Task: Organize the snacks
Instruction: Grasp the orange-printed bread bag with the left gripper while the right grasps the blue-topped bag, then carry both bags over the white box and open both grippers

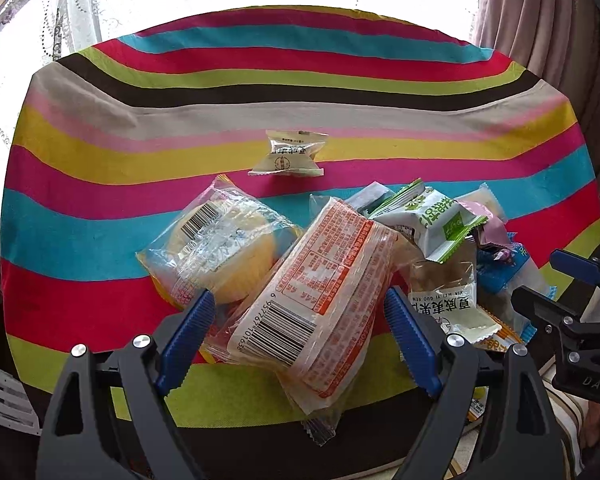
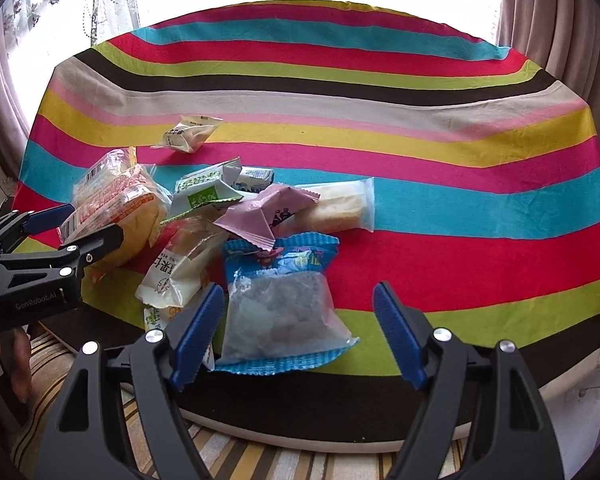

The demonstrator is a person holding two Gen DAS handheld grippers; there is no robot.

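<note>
A heap of wrapped snacks lies near the front of the striped tablecloth (image 1: 140, 152). My left gripper (image 1: 299, 292) stands open astride an orange-printed packet (image 1: 324, 280); the pads do not visibly press it. Left of it lies a yellow cake in clear wrap (image 1: 220, 248). In the right wrist view my right gripper (image 2: 298, 287) is open over a blue-edged packet (image 2: 280, 304), which lies close to its left finger. A pink wrapper (image 2: 260, 216), a green-and-white packet (image 2: 204, 192) and a long pale pastry (image 2: 340, 204) lie just behind. A small cream packet (image 1: 288, 156) sits alone farther back.
The far and right parts of the cloth (image 2: 420, 140) carry no snacks. Bright window and lace curtains stand behind the table, and a brown curtain (image 2: 540, 20) at the right. A striped cushion (image 2: 260, 460) shows below the front edge. A hand (image 2: 16, 360) holds the left gripper (image 2: 95, 220).
</note>
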